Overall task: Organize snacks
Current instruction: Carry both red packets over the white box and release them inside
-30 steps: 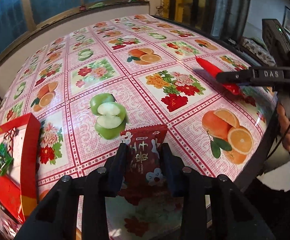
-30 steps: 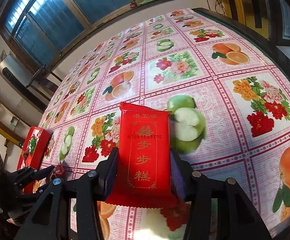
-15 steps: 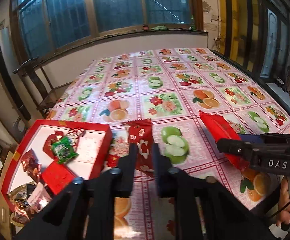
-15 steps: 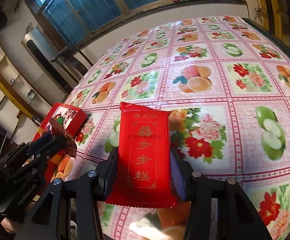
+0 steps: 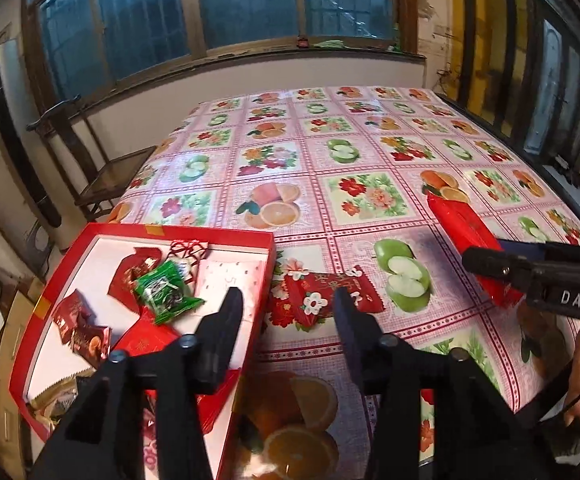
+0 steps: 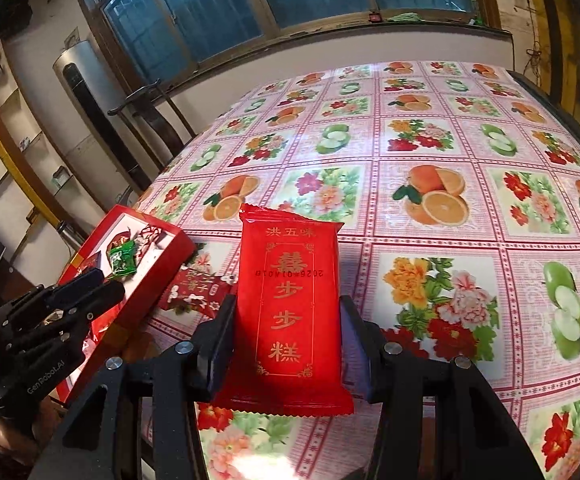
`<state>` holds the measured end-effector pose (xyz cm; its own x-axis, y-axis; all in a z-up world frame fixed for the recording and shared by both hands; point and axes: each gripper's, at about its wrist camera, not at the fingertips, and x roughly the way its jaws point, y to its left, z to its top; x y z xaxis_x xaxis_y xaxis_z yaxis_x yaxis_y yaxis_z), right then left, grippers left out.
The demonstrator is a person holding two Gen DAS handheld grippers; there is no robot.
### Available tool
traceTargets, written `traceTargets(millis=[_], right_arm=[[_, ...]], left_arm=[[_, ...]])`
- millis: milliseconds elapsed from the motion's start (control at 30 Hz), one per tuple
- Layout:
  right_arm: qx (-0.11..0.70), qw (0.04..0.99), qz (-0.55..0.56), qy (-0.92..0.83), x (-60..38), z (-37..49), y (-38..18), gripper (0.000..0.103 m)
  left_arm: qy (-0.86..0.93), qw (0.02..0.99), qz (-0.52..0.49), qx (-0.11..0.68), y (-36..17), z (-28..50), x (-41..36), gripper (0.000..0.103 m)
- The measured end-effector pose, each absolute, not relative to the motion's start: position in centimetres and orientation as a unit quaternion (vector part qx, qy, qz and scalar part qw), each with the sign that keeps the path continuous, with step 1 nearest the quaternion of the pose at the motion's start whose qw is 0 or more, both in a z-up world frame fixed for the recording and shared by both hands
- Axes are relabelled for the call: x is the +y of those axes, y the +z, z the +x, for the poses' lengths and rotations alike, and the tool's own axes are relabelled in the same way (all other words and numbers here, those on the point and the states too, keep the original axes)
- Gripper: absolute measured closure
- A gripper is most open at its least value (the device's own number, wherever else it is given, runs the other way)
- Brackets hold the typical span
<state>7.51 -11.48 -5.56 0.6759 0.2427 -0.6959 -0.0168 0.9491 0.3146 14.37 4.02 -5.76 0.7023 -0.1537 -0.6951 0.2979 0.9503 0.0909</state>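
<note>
1. Right gripper (image 6: 285, 332) clamped on tall red cake packet (image 6: 290, 312), long axis toward 12 o'clock.
2. Left gripper (image 5: 287, 312) just opened, empty; small red candy packet (image 5: 330, 294) dropped crosswise onto tabletop (image 5: 370, 152), previously held upright.
3. Red box (image 5: 267, 260) at 9 o'clock.

far tablecloth (image 5: 370, 128) bare; red box (image 5: 265, 264) wall blocks left

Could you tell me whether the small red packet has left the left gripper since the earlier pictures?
Yes. The left gripper has just opened, and the small packet now lies on the tablecloth right of the red box.
</note>
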Motion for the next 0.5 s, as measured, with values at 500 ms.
traceTargets(millis=[500], right_arm=[[0.403, 0.891, 0.209, 0.027, -20.2, 4.3, -8.4, 0.05]], left_arm=[[-0.232, 0.826, 0.327, 0.397, -6.8, 17.6, -0.9, 0.035]])
